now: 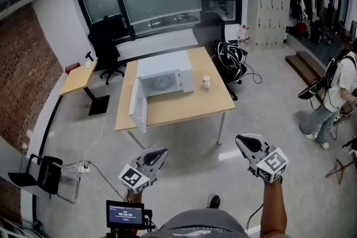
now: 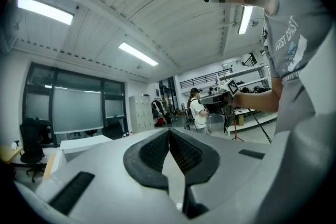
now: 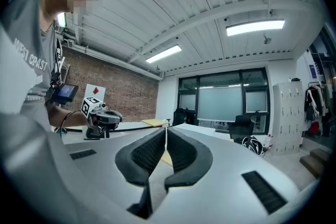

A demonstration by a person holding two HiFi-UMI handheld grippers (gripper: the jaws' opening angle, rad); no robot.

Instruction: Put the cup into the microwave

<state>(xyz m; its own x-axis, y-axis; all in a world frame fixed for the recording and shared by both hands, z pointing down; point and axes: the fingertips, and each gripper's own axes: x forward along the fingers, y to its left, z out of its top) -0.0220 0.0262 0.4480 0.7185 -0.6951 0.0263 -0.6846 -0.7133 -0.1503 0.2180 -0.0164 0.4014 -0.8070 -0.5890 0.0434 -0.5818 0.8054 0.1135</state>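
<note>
Only the head view took in the task's things. The cup (image 1: 207, 81) stood upright on the wooden table (image 1: 184, 104), just beside the right of the white microwave (image 1: 165, 72), not touching it. The microwave's door (image 1: 138, 105) hung open toward the table's near left edge, showing the turntable inside. Both grippers were well short of the table, over the floor: the left gripper (image 1: 161, 153) and the right gripper (image 1: 241, 140), each pointing toward it.

The gripper views gave what the head view could not settle. In the left gripper view the ribbed pads (image 2: 157, 152) met at the tips with nothing between them. The right gripper view showed its pads (image 3: 181, 150) likewise pressed together, empty. Each also caught the other gripper out to the side, and the left gripper view showed a second person (image 2: 198, 113) standing in the background.
</note>
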